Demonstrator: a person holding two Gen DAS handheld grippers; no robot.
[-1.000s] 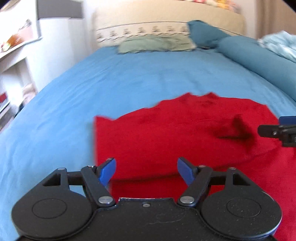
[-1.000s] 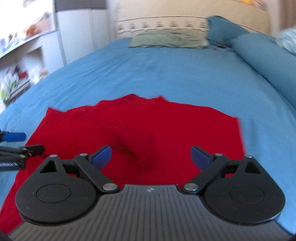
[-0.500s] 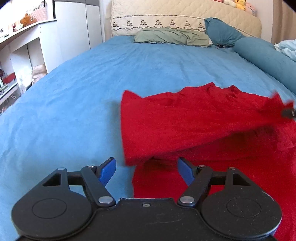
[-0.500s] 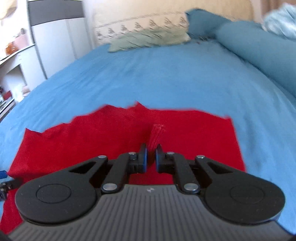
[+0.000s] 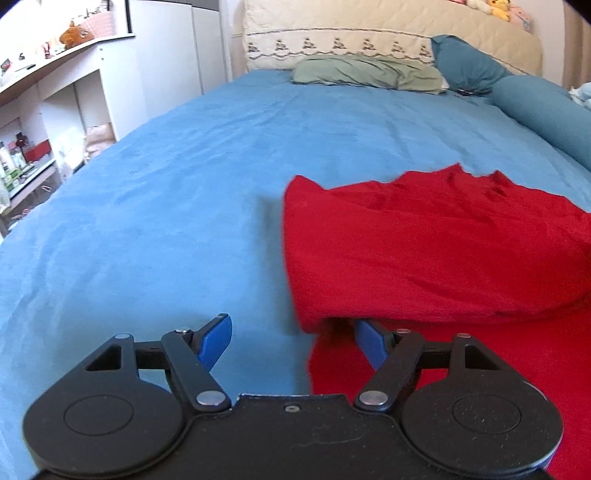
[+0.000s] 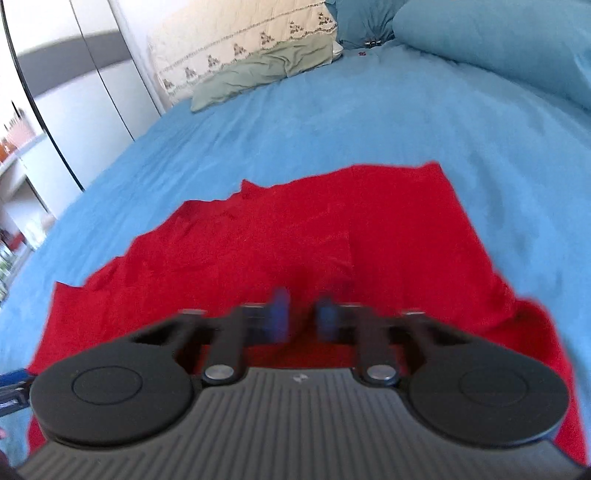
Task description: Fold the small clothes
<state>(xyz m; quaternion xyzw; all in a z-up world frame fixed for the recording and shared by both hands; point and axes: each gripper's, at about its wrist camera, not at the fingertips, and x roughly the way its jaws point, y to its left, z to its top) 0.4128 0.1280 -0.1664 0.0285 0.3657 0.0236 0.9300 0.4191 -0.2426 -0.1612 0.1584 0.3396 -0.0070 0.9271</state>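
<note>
A red garment (image 5: 424, 251) lies on the blue bed sheet (image 5: 166, 221). Its upper layer is raised into a sagging fold that runs off to the right. My left gripper (image 5: 291, 325) is open at the garment's near left corner; its right finger (image 5: 369, 339) sits under the hanging fold, and its left finger is over bare sheet. In the right wrist view, blurred by motion, my right gripper (image 6: 301, 306) is shut on a pinch of the red garment (image 6: 295, 229) near its middle. The picture is tilted.
A green pillow (image 5: 369, 72), a teal cushion (image 5: 465, 66) and a long teal bolster (image 5: 546, 114) lie by the cream headboard (image 5: 388, 33). White shelves and a cupboard (image 5: 74, 103) stand along the bed's left side. Blue sheet stretches left of and beyond the garment.
The right gripper went from open to shut on a pinch of the red cloth, then tilted. The cloth's upper layer rose and slid right. The left gripper stayed open, now at the left corner.
</note>
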